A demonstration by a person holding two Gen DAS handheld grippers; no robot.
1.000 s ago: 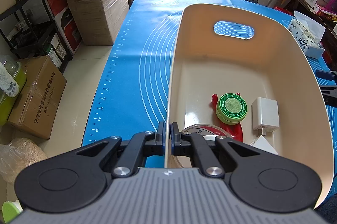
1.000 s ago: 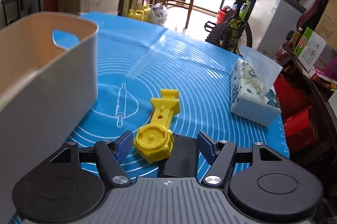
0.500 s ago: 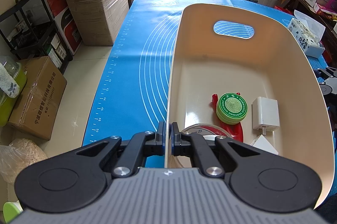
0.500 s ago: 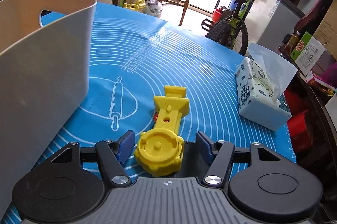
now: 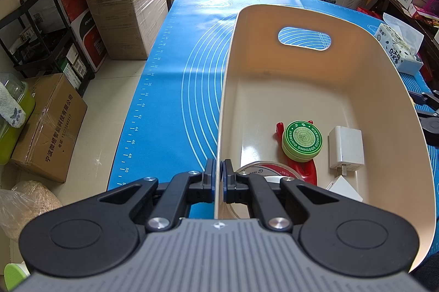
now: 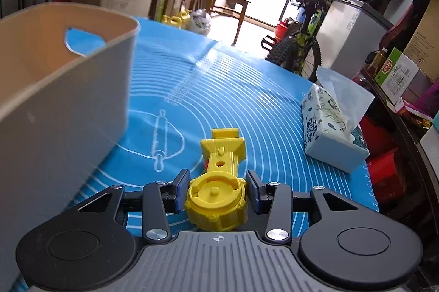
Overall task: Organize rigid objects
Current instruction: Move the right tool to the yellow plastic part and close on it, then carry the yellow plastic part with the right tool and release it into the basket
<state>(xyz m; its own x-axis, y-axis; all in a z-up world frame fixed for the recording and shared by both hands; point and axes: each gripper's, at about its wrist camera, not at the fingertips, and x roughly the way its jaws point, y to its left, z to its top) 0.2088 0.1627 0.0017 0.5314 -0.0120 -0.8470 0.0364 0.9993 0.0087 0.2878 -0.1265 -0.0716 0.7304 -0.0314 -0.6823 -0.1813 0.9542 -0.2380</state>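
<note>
R tool (image 6: 218,193) jaws have just been closing round the yellow toy (image 6: 218,182) on the worktop (image 6: 247,105), pads prob. not pressing yet; round base may slip. L tool (image 5: 218,179) clamps the bin (image 5: 227,89) wall.

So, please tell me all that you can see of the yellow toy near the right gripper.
The yellow toy looks like glossy hard plastic. It has a round, ridged head with a small peg in the middle, and a flat handle with holes that ends in a square block. A bit of red shows at its side. It lies on the blue mat, head toward the camera. The right gripper has just been closing, and its blue pads flank the head; whether they press on it is unclear.
</note>
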